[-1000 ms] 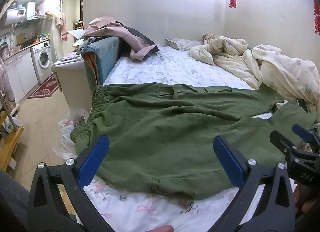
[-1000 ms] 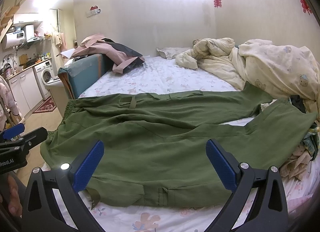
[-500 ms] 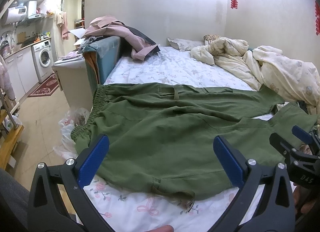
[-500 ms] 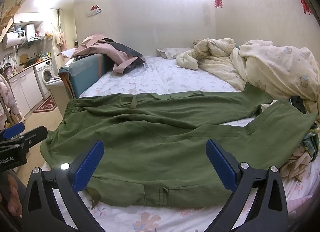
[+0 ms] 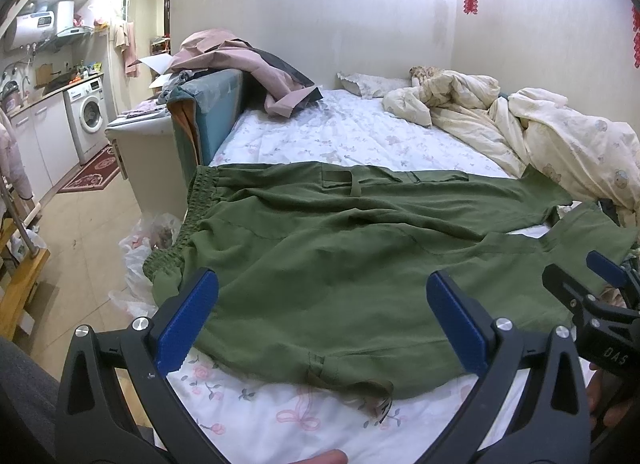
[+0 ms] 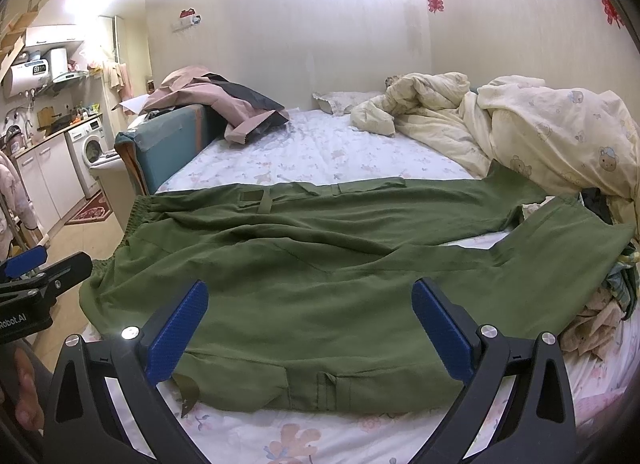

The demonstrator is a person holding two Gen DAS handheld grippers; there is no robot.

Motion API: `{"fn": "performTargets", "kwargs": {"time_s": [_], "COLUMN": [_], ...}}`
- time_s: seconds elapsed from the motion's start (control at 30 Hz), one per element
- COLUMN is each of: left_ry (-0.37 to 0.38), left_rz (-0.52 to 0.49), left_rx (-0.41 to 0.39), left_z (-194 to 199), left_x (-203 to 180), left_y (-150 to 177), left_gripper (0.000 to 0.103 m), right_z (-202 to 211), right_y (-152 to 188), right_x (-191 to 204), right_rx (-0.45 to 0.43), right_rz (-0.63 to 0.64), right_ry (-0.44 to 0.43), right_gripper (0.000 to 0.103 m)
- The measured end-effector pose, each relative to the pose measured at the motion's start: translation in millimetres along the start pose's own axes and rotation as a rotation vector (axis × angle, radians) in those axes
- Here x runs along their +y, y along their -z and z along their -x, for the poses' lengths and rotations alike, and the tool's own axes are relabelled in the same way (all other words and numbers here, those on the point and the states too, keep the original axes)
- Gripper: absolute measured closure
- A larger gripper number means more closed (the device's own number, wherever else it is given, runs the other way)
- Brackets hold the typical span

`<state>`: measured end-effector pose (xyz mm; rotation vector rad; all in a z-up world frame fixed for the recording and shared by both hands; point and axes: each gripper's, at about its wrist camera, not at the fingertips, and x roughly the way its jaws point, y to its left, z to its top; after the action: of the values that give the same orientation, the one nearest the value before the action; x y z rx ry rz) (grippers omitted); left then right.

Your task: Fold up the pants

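Note:
Green cargo pants (image 5: 320, 256) lie spread flat on the bed, elastic waistband at the left edge, both legs running right; they also show in the right wrist view (image 6: 320, 264). My left gripper (image 5: 320, 320) is open and empty, held above the pants' near edge by the waist. My right gripper (image 6: 312, 328) is open and empty, above the near leg's cargo pocket. Each gripper shows at the side of the other's view: the right gripper (image 5: 600, 296), the left gripper (image 6: 36, 276).
The bed (image 5: 340, 135) has a flowered white sheet. A cream duvet (image 5: 560, 135) is heaped at the right, pink clothes (image 5: 248, 67) on a teal headboard at the left. Plastic bags (image 5: 148, 240) lie on the floor beside the bed. A washing machine (image 5: 90, 115) stands far left.
Both views shift very slightly; the pants lie unchanged and both grippers stay open.

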<state>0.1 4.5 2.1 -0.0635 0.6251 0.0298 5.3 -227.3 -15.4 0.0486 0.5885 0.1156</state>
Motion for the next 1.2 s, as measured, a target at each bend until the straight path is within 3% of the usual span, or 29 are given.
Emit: {"fn": "performTargets", "kwargs": {"time_s": [0.1, 0.23, 0.3, 0.4, 0.53, 0.6, 0.67, 0.73, 0.77, 0.8, 0.83, 0.97, 1.07, 1.17, 1.2], "left_ry": [-0.022, -0.034, -0.038, -0.037, -0.069, -0.078, -0.116, -0.206, -0.229, -0.275, -0.324, -0.396, -0.334, -0.299, -0.255], "left_rz": [0.010, 0.031, 0.038, 0.036, 0.022, 0.086, 0.172, 0.318, 0.377, 0.453, 0.517, 0.714, 0.825, 0.772, 0.769], "left_rx": [0.019, 0.057, 0.076, 0.097, 0.122, 0.175, 0.233, 0.315, 0.338, 0.366, 0.381, 0.429, 0.433, 0.470, 0.470], "left_z": [-0.9, -9.0, -13.8, -19.1, -28.9, -39.8, -53.9, -76.6, -84.6, -94.7, -103.0, -130.9, -142.7, -161.5, -165.2], "left_x": [3.5, 9.3, 9.7, 11.2, 19.9, 38.4, 63.4, 110.1, 127.7, 152.3, 175.4, 241.0, 251.2, 234.5, 226.1], "left_y": [0.5, -0.4, -1.4, -1.7, -2.2, -1.6, -2.7, -6.2, -5.5, -4.7, -3.0, 21.8, 35.7, 36.5, 37.0], "left_gripper": [0.000, 0.000, 0.000, 0.000, 0.000, 0.000, 0.000, 0.000, 0.001, 0.001, 0.002, 0.002, 0.009, 0.025, 0.036], "right_z": [-7.4, -16.3, -25.3, -34.6, -25.4, -29.8, -42.3, -50.3, -50.6, -52.2, -50.9, -41.4, -29.3, -21.5, -19.5], "right_y": [0.2, 7.6, 19.6, 42.5, 51.9, 50.1, 46.4, 49.1, 52.7, 54.4, 56.6, 38.1, 23.7, 16.5, 16.4], "right_x": [-15.3, -74.5, -111.4, -178.7, -241.2, -257.4, -266.3, -272.8, -275.1, -276.0, -275.8, -272.4, -264.4, -262.5, -262.3], "right_rx": [0.065, 0.190, 0.269, 0.378, 0.350, 0.337, 0.334, 0.335, 0.327, 0.320, 0.310, 0.218, 0.144, 0.095, 0.091], "right_rz": [-0.052, -0.261, -0.389, -0.581, -0.758, -0.800, -0.805, -0.826, -0.851, -0.877, -0.891, -0.873, -0.835, -0.834, -0.833], "right_ry": [-0.003, 0.066, 0.149, 0.357, 0.517, 0.468, 0.365, 0.357, 0.344, 0.316, 0.303, 0.261, 0.248, 0.236, 0.234], "right_gripper": [0.000, 0.000, 0.000, 0.003, 0.014, 0.016, 0.028, 0.041, 0.053, 0.083, 0.095, 0.101, 0.102, 0.102, 0.102]}}
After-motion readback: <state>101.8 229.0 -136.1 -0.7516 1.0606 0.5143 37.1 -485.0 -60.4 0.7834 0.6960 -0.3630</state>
